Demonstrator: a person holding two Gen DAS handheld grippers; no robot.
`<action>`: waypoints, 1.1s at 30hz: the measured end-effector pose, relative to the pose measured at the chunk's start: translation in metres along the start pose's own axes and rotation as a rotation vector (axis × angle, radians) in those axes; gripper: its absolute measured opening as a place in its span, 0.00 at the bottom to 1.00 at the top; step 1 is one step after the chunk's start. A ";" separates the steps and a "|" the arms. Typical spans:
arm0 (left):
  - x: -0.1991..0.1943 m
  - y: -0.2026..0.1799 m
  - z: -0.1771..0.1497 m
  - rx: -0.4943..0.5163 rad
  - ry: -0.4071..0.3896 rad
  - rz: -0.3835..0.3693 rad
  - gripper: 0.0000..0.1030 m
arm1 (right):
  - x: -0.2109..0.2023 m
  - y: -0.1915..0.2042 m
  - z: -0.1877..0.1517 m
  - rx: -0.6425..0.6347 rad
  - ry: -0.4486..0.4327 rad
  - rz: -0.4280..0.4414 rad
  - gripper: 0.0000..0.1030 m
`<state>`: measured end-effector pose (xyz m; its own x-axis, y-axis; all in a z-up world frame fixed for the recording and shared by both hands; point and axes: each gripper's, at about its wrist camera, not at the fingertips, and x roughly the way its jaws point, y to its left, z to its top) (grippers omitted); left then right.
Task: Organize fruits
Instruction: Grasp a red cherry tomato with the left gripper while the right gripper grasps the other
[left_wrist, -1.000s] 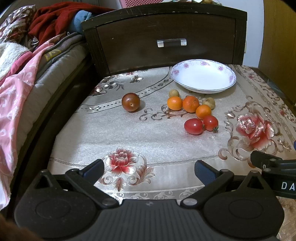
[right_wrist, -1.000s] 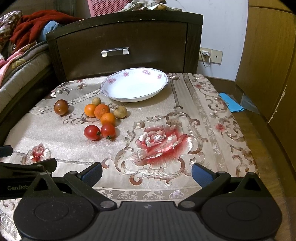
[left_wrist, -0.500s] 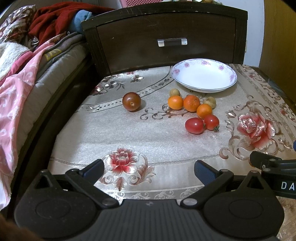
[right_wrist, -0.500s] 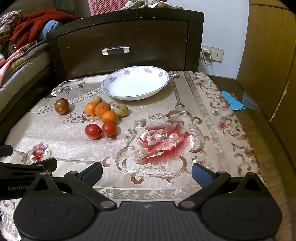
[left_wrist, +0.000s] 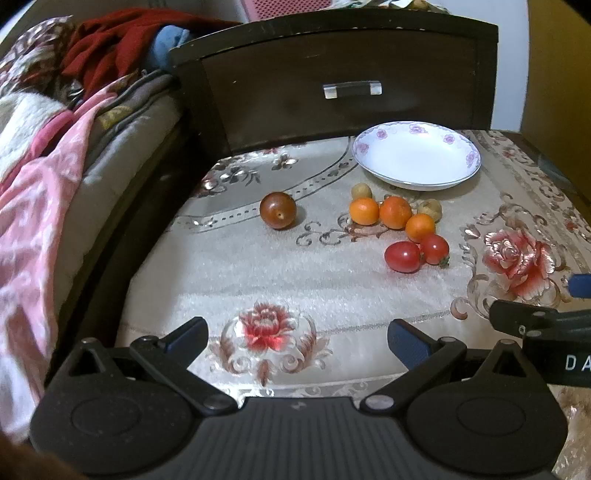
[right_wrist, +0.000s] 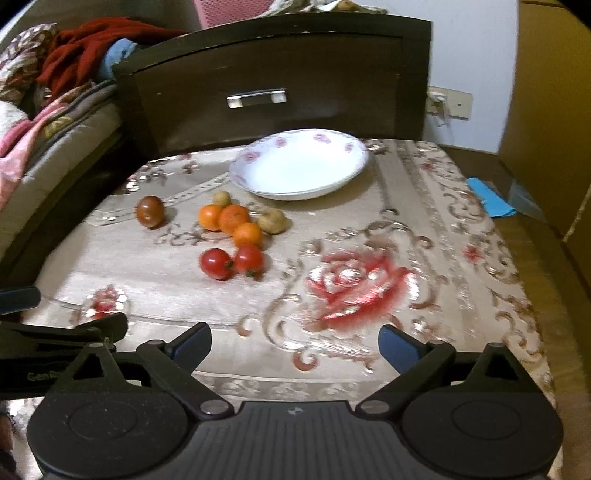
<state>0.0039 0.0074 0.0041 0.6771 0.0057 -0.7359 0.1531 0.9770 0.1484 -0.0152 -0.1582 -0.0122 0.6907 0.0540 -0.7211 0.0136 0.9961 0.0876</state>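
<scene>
A white flowered bowl (left_wrist: 417, 162) (right_wrist: 299, 166) stands empty at the back of the cloth-covered table (left_wrist: 258, 273). In front of it lie three oranges (left_wrist: 395, 212) (right_wrist: 232, 219), two red tomatoes (left_wrist: 403, 256) (right_wrist: 216, 263), two small tan fruits (left_wrist: 430, 209) (right_wrist: 272, 220), and a dark brown-red fruit (left_wrist: 277, 210) (right_wrist: 149, 211) apart to the left. My left gripper (left_wrist: 295, 338) is open and empty over the table's front edge. My right gripper (right_wrist: 295, 341) is open and empty, near the front edge, to the right of the left one.
A dark wooden drawer front (left_wrist: 347, 88) with a metal handle rises behind the bowl. A bed with pink and red bedding (left_wrist: 44, 155) runs along the left. A wooden cabinet (right_wrist: 554, 110) and blue item on the floor (right_wrist: 493, 201) lie right.
The right gripper has moved forward and swung left, so the fruits and bowl sit nearer the middle of its view; its frame is blurred. The left gripper has edged slightly forward.
</scene>
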 end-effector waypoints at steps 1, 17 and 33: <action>0.002 0.002 0.003 0.012 0.003 -0.011 1.00 | 0.001 0.001 0.003 -0.009 0.004 0.019 0.85; 0.047 0.005 0.031 0.154 0.035 -0.193 1.00 | 0.066 0.015 0.045 -0.264 0.087 0.228 0.39; 0.069 -0.002 0.033 0.179 0.096 -0.342 0.92 | 0.096 0.009 0.056 -0.301 0.099 0.311 0.35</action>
<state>0.0740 -0.0014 -0.0248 0.4965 -0.2857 -0.8197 0.4867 0.8735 -0.0096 0.0920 -0.1476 -0.0426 0.5560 0.3459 -0.7558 -0.4047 0.9069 0.1173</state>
